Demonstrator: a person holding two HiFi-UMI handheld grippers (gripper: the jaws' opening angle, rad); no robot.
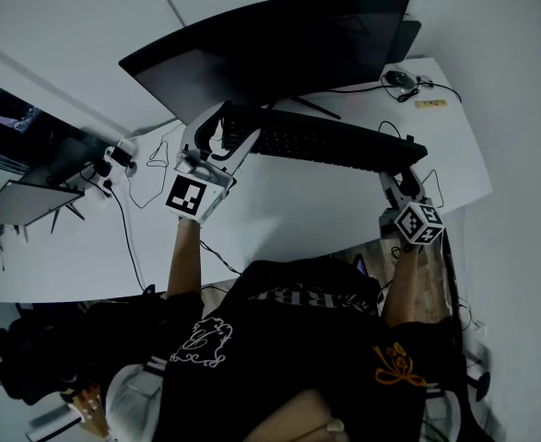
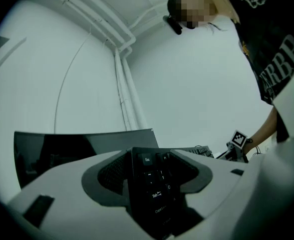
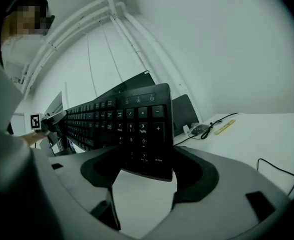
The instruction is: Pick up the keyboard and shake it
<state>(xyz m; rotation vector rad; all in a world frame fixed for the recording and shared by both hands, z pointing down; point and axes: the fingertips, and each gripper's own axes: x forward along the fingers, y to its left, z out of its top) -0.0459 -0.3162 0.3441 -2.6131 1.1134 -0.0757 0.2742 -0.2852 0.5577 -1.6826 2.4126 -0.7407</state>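
Shirt (image 1: 298, 357): black w/ white print; nearest the head cam, fills btm of view.
Forearms (image 1: 185, 256): stretched fwd, spread wide so each tong reaches one end of the load.
Left gripper (image 1: 224, 136): clamped on Esc/Tab end of keyboard (image 1: 335, 141); jaws held fairly wide by what's between them.
Right gripper (image 1: 394, 175): closed on numpad end; mirrors the left, sharing weight, stopping swing.
Keyboard: black, full-size; lifted clear of desk (image 1: 288, 210), spanning btwn both tongs, keys showing from above. Judged: pick-up done, shake due next; end grips could slip if shaken hard.
Desk: white, bare patch directly under the lifted item.
Cable (image 1: 155, 168): thin black loop, left side.
Monitor (image 1: 270, 44): dark, curved, just behind; prob. close enough to hit, so short strokes advised.
Mouse (image 1: 399, 78): wired, far right corner, well apart.
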